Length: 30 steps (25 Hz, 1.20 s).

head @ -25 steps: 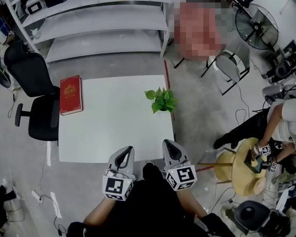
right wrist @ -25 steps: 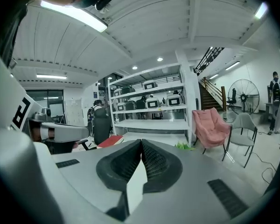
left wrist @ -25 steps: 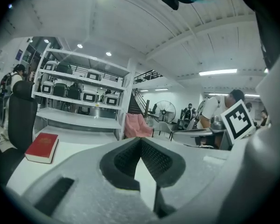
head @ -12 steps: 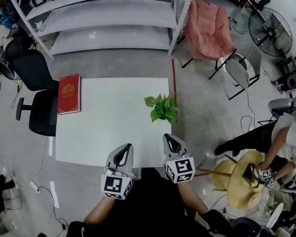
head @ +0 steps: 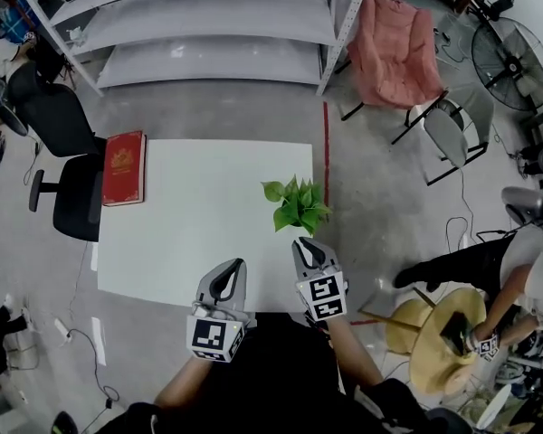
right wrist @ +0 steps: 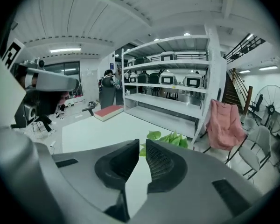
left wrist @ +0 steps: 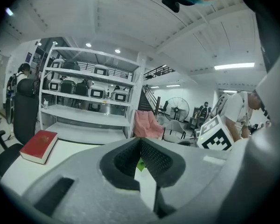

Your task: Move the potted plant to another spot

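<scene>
The potted plant point(head: 295, 205), a small bunch of green leaves, stands near the right edge of the white table point(head: 199, 224). My right gripper point(head: 309, 246) hovers just in front of it at the table's near edge, jaws shut on nothing. The right gripper view has the leaves point(right wrist: 171, 138) just beyond its closed jaws point(right wrist: 142, 145). My left gripper point(head: 227, 276) is further left at the near edge, also shut and empty. The left gripper view shows only a sliver of leaf point(left wrist: 140, 164) behind its jaws point(left wrist: 140, 140). The pot itself is hidden by leaves.
A red book point(head: 124, 167) lies on the table's far left corner. A black office chair point(head: 65, 174) stands left of the table, grey shelving point(head: 208, 25) behind it. A pink chair point(head: 394, 43), a fan point(head: 516, 52), and a person point(head: 511, 260) at a round wooden stool point(head: 434, 337) are to the right.
My right gripper has moved forward over the table edge, closer to the plant. The left gripper has stayed about where it was. The head view has shifted slightly.
</scene>
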Each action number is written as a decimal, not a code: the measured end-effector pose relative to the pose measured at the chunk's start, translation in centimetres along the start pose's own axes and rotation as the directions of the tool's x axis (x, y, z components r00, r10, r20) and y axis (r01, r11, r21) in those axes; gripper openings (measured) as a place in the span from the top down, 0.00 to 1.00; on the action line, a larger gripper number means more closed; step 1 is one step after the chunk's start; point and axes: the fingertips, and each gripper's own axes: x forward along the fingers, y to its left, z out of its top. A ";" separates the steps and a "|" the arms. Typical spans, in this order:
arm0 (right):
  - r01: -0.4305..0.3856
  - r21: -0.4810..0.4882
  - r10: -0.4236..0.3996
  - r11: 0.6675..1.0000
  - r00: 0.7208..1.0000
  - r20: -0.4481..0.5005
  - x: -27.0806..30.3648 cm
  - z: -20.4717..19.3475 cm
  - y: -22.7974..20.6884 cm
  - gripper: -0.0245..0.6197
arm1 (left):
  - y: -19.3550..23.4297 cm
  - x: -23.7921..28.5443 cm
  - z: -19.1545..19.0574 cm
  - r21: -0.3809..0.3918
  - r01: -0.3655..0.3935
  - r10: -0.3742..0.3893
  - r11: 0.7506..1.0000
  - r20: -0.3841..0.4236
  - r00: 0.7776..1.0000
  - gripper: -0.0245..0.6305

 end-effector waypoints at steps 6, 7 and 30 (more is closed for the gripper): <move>-0.077 -0.169 0.048 0.983 0.984 -0.173 3.3 -2.6 -0.8 0.94 | 0.4 1.1 -0.6 0.004 -0.014 0.014 1.000 -0.021 1.000 0.94; -0.089 -0.198 0.049 0.976 0.978 -0.201 3.7 -3.0 -0.9 0.94 | 0.5 1.3 -0.7 0.002 -0.017 0.017 1.000 -0.025 1.000 0.94; -0.217 -0.522 -0.065 0.825 0.881 -0.468 10.1 -10.0 -3.5 0.94 | 1.8 3.3 -2.1 -0.014 -0.035 0.034 0.999 -0.083 0.996 0.94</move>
